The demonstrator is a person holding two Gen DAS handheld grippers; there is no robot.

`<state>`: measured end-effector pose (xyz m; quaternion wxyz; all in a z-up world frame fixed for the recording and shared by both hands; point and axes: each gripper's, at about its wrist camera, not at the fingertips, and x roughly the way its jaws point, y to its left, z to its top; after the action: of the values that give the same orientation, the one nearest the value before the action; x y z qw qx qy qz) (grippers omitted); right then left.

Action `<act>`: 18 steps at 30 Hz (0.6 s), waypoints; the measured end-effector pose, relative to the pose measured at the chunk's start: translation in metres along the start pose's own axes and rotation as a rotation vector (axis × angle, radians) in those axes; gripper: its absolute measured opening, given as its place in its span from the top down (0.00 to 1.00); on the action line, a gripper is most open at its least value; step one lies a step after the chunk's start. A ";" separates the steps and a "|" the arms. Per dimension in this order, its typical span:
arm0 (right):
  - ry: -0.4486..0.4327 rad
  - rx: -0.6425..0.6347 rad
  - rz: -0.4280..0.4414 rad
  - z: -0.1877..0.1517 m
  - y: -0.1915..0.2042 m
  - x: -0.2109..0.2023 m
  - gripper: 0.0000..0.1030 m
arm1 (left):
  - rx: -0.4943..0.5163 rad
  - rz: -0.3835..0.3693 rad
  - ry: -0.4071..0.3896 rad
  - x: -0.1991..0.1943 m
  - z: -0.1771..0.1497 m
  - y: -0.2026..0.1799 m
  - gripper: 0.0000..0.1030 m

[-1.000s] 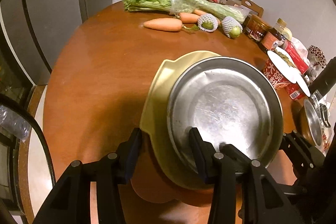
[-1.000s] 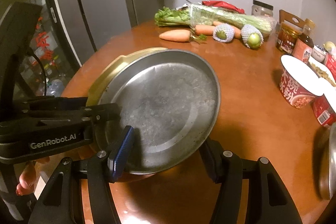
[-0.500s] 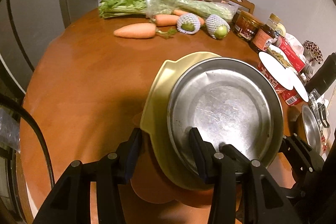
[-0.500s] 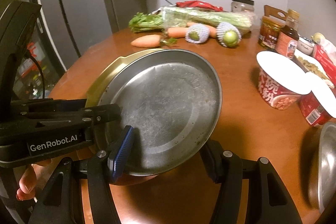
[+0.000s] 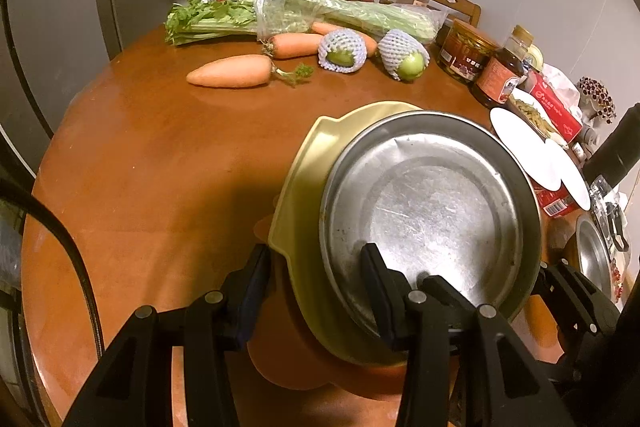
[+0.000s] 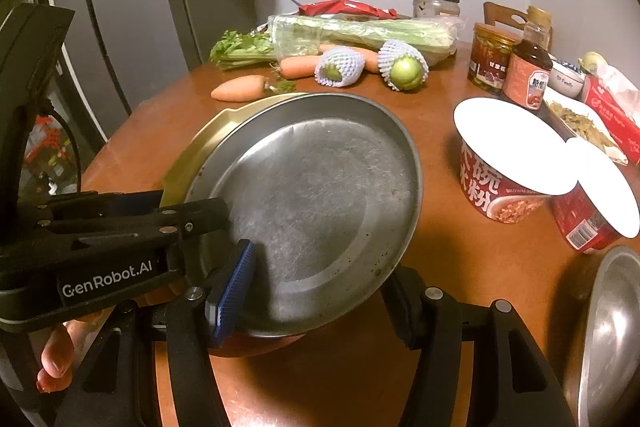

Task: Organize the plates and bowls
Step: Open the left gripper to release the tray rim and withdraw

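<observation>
A steel plate [image 5: 432, 219] lies stacked in a yellow plate [image 5: 304, 187], with an orange dish [image 5: 288, 359] under them. The stack is held tilted above the brown table [image 5: 160, 163]. My left gripper [image 5: 316, 291] is shut on the near rim of the stack, one finger on the steel plate, the other outside the yellow rim. My right gripper [image 6: 320, 291] is shut on the stack's other side, its blue pad [image 6: 232, 291] on the steel plate [image 6: 312, 195]. The yellow plate [image 6: 200, 143] shows behind. A second steel plate [image 6: 612, 339] lies at the right.
Carrots [image 5: 232, 71], bagged celery [image 5: 320, 11] and two netted green fruits [image 5: 344, 51] lie at the table's back. Jars and a sauce bottle [image 6: 528, 71], two noodle cups [image 6: 508, 163] and a red box stand at the right. A grey fridge [image 6: 120, 27] stands at the left.
Both grippers keep their hold on the stack. The stack has moved with them toward the back of the table; the vegetables and noodle cups appear closer.
</observation>
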<state>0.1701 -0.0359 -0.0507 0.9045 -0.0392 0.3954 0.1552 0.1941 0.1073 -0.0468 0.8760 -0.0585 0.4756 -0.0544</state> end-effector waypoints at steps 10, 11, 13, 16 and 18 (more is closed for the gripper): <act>0.008 0.004 -0.012 0.002 0.003 0.000 0.38 | -0.014 0.013 -0.010 -0.005 -0.001 0.007 0.55; 0.010 0.006 -0.011 0.002 0.003 0.000 0.38 | -0.016 0.019 -0.013 -0.006 -0.002 0.009 0.55; 0.014 0.008 -0.010 0.002 0.003 -0.001 0.38 | -0.020 0.026 -0.021 -0.009 -0.003 0.011 0.55; 0.001 -0.001 -0.024 0.002 0.005 -0.005 0.39 | -0.027 0.027 -0.040 -0.016 -0.004 0.014 0.55; -0.004 -0.008 -0.038 0.002 0.006 -0.007 0.38 | -0.030 0.027 -0.050 -0.020 -0.005 0.015 0.55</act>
<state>0.1652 -0.0315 -0.0433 0.9079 -0.0501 0.3920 0.1397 0.1794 0.1250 -0.0354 0.8873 -0.0663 0.4552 -0.0339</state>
